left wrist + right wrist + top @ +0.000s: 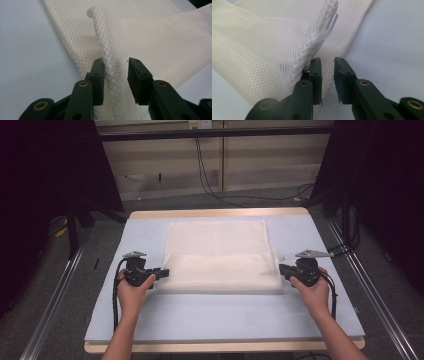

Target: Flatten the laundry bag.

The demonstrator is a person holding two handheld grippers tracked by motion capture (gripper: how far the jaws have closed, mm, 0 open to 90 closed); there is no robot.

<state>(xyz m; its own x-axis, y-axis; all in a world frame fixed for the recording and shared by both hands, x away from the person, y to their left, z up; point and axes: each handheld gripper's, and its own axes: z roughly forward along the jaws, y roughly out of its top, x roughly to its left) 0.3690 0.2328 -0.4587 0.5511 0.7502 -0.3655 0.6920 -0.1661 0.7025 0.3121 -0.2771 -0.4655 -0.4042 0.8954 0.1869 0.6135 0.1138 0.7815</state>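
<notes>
**Folding the cloth: one fold in, both corners just let go or about to be taken**

Lying mid-table, the white mesh cloth [220, 255] sits on the pale blue mat [225, 315]. Its near part is doubled over, making a thicker band across the near half; far part single layer, flat toward 12 o'clock.

Left gripper [161, 272] at the band's 9 o'clock end. In the left gripper view, jaws spread, a raised ridge of cloth [105, 50] standing between them, touching the left jaw, not clamped.

Right gripper [283, 269] at the 3 o'clock end. Jaws spread in the right gripper view; hemmed corner [322, 32] with a small white tag [329, 27] sits just beyond the left jaw, nothing pinched.

Judgement: first fold looks done. Left: likely another fold, and smoothing. Cannot tell whether the grippers are releasing or closing in.
</notes>
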